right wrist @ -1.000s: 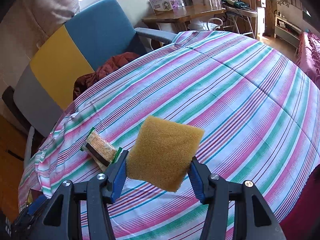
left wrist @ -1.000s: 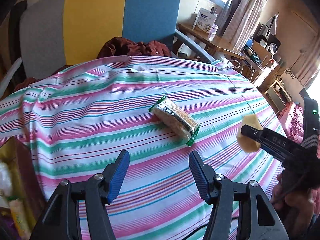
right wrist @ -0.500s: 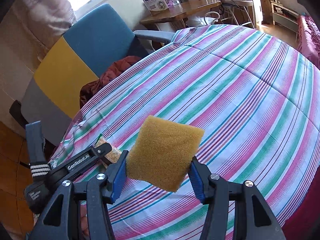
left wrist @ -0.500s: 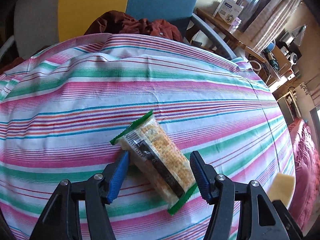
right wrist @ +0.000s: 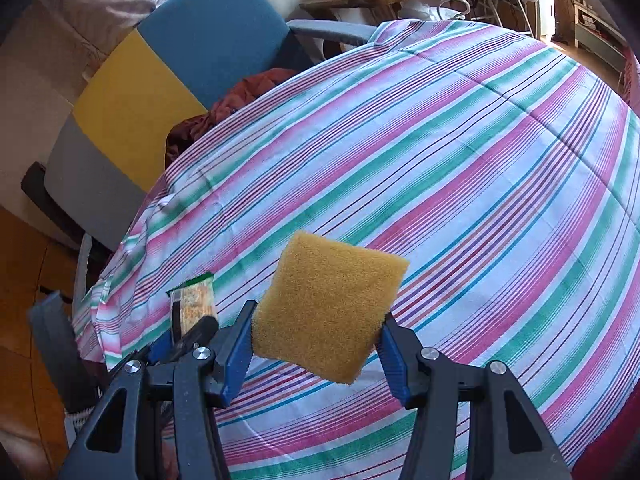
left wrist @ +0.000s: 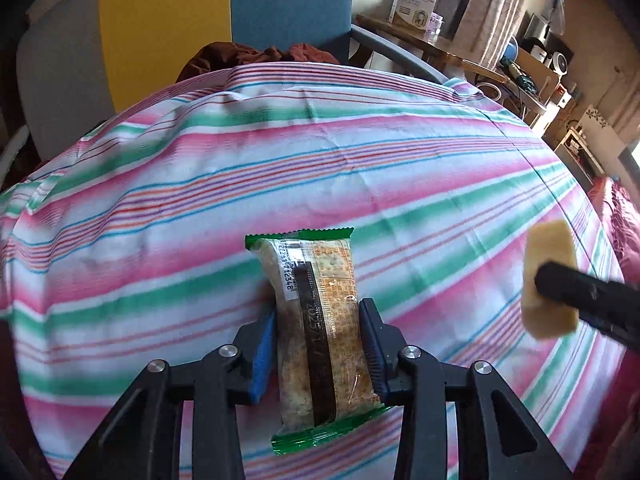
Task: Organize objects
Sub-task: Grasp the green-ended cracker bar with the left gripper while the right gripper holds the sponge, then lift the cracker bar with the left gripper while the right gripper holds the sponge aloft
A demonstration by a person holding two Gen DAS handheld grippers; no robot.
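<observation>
Left wrist view: my left gripper point(left wrist: 318, 344) is clamped on a snack packet point(left wrist: 316, 328), a clear wrapper with green ends and a dark band along it. The two blue pads press its long sides, and the packet points straight forward between them. I cannot tell if its far end touches the striped cloth point(left wrist: 200, 184) or hangs just above it. The cloth, with pink, green and white stripes, covers the surface. At the right edge of this view I see my right gripper point(left wrist: 576, 288) from the side, holding a yellow sponge point(left wrist: 550, 280) above the cloth. Right wrist view: my right gripper point(right wrist: 316, 340) is closed on the sponge point(right wrist: 332, 304), which stands up between the blue pads like a tilted square, clear of the striped cloth point(right wrist: 460, 160). To the left of it, low in this view, the snack packet point(right wrist: 194, 304) shows with its green end up, held by the left gripper point(right wrist: 188, 336), just beside my right gripper. Behind the surface stands a chair point(right wrist: 160, 72) with grey, yellow and blue panels, and a dark red cloth point(right wrist: 236, 104) lies on its seat. Further back is a wooden desk point(left wrist: 424, 44) with a white box point(left wrist: 414, 2) on it.
</observation>
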